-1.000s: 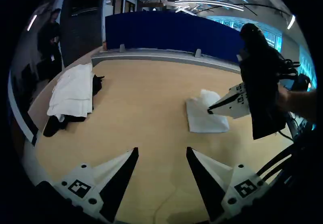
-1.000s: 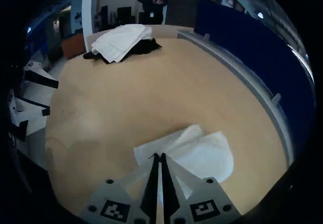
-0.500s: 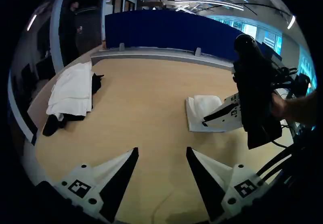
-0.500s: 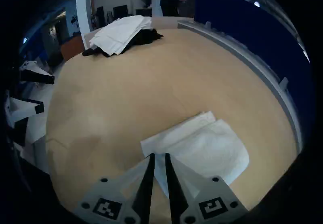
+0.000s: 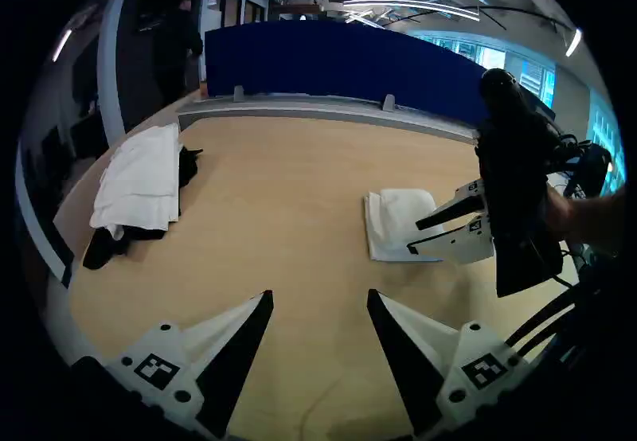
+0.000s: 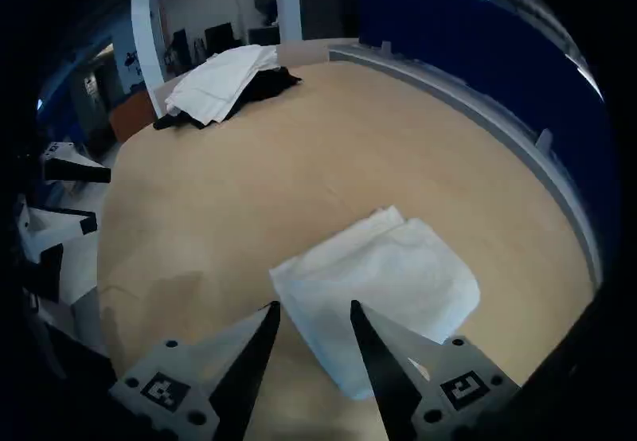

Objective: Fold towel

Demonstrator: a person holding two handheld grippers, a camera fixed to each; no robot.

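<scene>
I'm working in an open-plan office: a long blue fabric divider screen (image 5: 342, 59) backs the pale wooden desk (image 5: 279, 178), with linear strip lights (image 5: 414, 5) overhead.

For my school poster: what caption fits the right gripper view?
The open right gripper hovers over a folded white towel on a wooden table.
</scene>
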